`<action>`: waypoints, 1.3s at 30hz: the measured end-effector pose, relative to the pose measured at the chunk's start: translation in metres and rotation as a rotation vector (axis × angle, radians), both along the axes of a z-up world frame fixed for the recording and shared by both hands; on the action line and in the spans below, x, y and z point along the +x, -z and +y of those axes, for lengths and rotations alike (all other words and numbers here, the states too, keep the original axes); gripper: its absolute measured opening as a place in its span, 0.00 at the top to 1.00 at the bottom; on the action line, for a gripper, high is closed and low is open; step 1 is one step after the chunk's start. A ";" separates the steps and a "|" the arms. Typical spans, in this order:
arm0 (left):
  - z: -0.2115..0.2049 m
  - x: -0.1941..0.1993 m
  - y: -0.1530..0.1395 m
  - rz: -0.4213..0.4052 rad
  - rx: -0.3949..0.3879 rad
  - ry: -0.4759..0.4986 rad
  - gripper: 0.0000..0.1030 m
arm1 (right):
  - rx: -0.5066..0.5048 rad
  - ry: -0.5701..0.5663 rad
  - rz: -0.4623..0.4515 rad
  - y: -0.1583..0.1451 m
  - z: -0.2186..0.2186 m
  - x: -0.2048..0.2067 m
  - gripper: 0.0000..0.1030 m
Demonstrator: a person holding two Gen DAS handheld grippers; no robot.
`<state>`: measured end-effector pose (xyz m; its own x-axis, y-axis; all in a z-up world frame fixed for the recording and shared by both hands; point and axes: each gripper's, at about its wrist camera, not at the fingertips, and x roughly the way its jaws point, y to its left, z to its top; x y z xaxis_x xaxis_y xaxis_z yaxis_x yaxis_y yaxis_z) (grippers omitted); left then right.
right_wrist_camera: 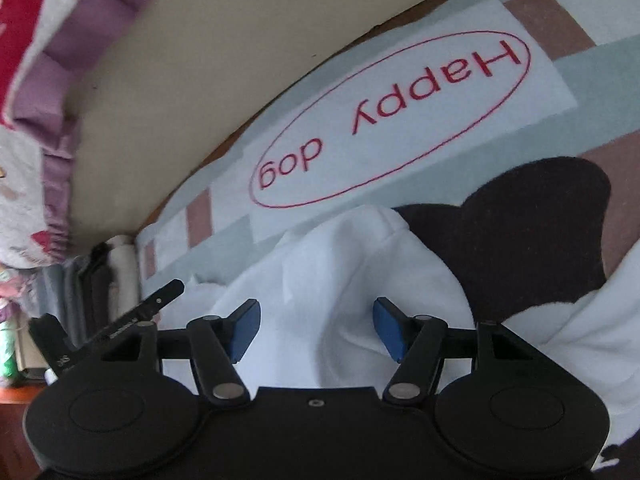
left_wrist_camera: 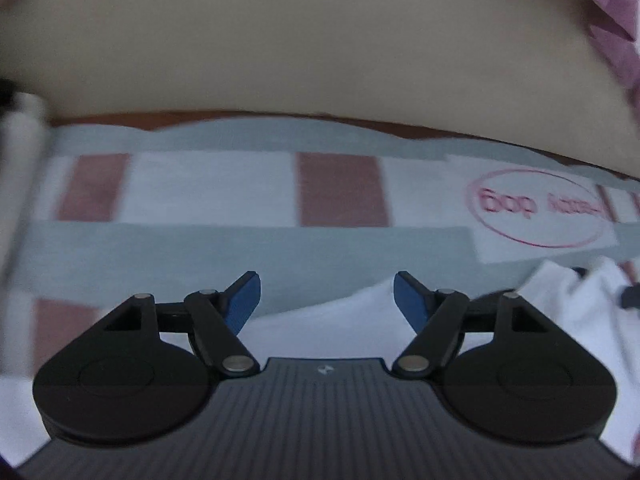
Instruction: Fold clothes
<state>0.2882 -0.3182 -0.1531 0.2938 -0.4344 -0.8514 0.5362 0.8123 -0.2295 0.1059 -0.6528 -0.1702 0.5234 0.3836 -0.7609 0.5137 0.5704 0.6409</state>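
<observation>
Left gripper (left_wrist_camera: 327,300) jaws released over soft white garment (left_wrist_camera: 320,324), right gripper (right_wrist_camera: 316,330) jaws released above rumpled folds, patchwork blanket (right_wrist_camera: 400,112) beneath, beige wall (left_wrist_camera: 280,40) just beyond blanket edge

Dim, bluish, soft indoor light; left view motion-blurred; fisheye bending at edges.

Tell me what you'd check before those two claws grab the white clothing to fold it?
1. Left gripper open: ok, jaws spread wide.
2. Right gripper open: ok, jaws spread wide.
3. White garment between the right gripper's fingers: ok, a raised fold lies in the gap.
4. Cloth within the left gripper's reach: ok, the garment's edge lies just ahead.
5. Garment lying flat on the patterned blanket: not ok, it is bunched.
6. Which part of the garment is ahead, sleeve or hem: cannot tell.
</observation>
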 end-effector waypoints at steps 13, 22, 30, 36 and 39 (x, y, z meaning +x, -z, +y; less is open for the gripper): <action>-0.002 -0.033 0.003 -0.046 0.046 0.207 0.96 | -0.224 -0.329 -0.376 -0.020 0.067 -0.081 0.91; 0.047 -0.100 -0.043 -0.222 -0.107 0.095 0.96 | -0.270 -0.538 -0.126 -0.006 0.126 -0.144 0.89; 0.080 -0.142 -0.050 -0.365 -0.143 0.018 0.96 | -0.565 -0.551 -0.234 -0.068 0.132 -0.143 0.51; 0.105 -0.122 -0.045 -0.307 -0.254 -0.065 0.96 | -0.582 -0.550 -0.292 -0.087 0.134 -0.116 0.46; 0.101 -0.125 -0.046 -0.336 -0.235 -0.049 0.96 | -0.569 -0.568 -0.288 -0.076 0.144 -0.102 0.43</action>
